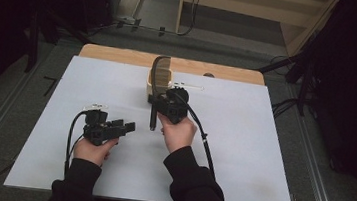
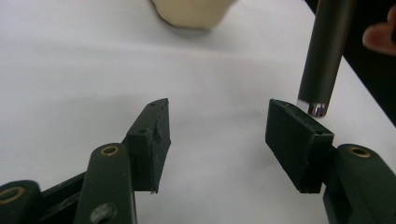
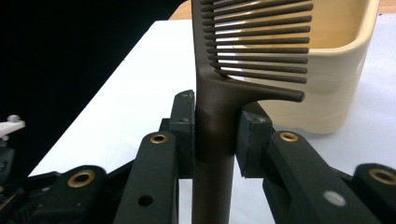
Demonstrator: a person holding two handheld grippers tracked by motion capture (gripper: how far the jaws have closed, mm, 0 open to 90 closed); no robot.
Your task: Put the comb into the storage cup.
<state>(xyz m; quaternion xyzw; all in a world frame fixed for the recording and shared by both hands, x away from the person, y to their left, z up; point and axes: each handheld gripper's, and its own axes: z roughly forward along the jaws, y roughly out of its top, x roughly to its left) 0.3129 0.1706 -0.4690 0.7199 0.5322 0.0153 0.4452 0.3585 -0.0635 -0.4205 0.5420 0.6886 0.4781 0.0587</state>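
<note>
Dark comb (image 1: 157, 80): centre of the high view, upright, handle clamped between the jaws of the right tongs (image 1: 159, 100), teeth rising in front of a cream container (image 1: 160, 84) on the white desk (image 1: 243, 137). Left tongs (image 1: 126, 126): lower left of centre, jaws spread and holding nothing, just above the desk, near the comb's handle end.

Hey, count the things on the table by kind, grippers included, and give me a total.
Combs: 1, the comb, held by the right gripper
Tubs: 1, the cream tub
Grippers: 2, right and left gripper
Total: 4
</note>
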